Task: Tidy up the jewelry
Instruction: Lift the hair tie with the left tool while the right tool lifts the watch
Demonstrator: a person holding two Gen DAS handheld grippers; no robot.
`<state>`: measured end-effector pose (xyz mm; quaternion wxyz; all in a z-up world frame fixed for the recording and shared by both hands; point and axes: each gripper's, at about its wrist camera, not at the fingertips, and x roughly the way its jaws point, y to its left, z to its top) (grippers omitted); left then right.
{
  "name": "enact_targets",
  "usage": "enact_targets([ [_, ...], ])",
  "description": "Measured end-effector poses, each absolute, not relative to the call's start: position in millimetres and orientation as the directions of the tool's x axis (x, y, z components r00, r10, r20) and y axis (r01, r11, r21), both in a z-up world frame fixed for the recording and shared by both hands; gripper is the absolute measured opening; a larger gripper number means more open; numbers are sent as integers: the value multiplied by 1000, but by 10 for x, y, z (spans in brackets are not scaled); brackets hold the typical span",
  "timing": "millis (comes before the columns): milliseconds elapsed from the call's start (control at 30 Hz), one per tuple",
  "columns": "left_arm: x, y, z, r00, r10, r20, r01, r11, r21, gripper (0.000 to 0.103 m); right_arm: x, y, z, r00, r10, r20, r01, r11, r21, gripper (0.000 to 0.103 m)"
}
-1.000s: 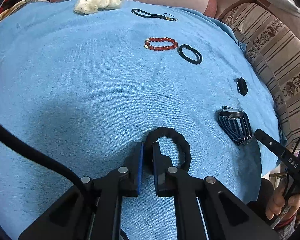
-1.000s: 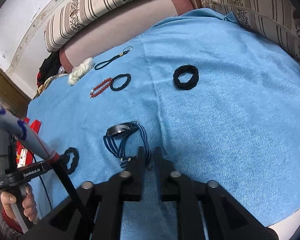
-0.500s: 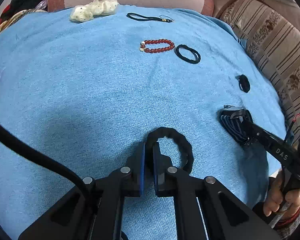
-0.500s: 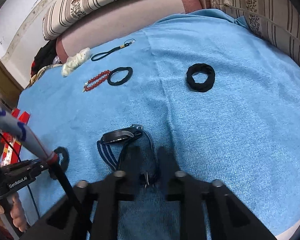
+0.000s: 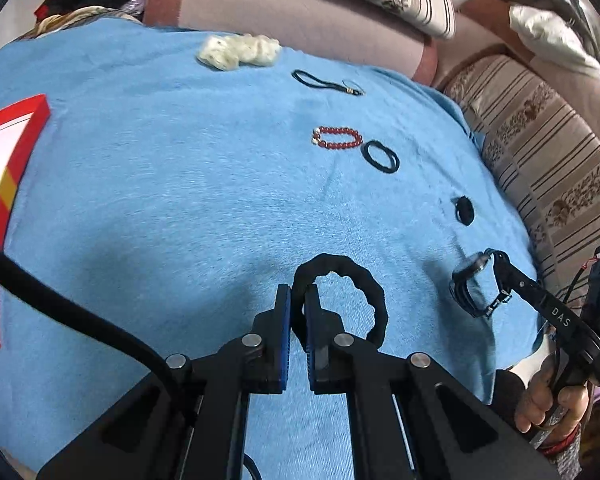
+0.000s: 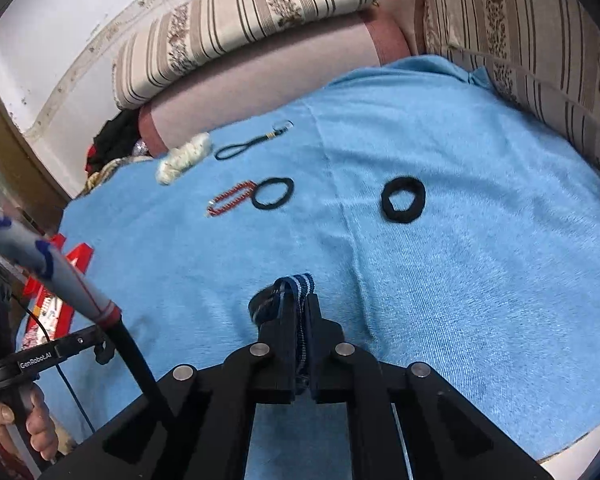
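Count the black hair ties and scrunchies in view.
3: a thick black scrunchie pinched in the left gripper, a thin black hair tie beside the red bead bracelet, and a black scrunchie lying alone.

Both grippers are matte black: the left gripper [image 5: 296, 312] has blue finger pads [image 5: 285, 320], silver screws and a thick black cable [image 5: 72, 312]; the right gripper [image 6: 300, 320] matches, its handle stamped "DAS".

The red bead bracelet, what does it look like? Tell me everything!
The red bead bracelet is a loop of small round shiny beads, with a little pale piece at one end. It lies flat, squashed into a long oval, on the blue cloth. A thin black hair tie lies right beside it. Nothing holds it.
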<state>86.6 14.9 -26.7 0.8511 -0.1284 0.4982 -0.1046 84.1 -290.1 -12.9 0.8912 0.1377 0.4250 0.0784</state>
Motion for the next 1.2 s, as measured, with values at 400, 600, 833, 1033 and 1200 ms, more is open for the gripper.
enact_targets([
  [400,527,423,-6,561,-313,-767,37,935,-354,6,630,-2714,241,646,395,-653,-120,898,424,5],
  [600,356,655,113,600,-341,-724,43,917,-397,6,601,-2632,307,592,566,-574,-184,788,587,5],
  [833,176,931,236,641,-426,-639,98,871,-482,6,550,-2422,336,573,576,-583,-211,791,574,5],
  [1033,94,1130,299,672,-411,-616,78,867,-493,6,536,-2182,362,552,571,-608,-252,809,530,5],
  [1200,76,1244,286,683,-339,-647,17,893,-451,6,561,-1944,398,530,569,-629,-300,820,488,5],
])
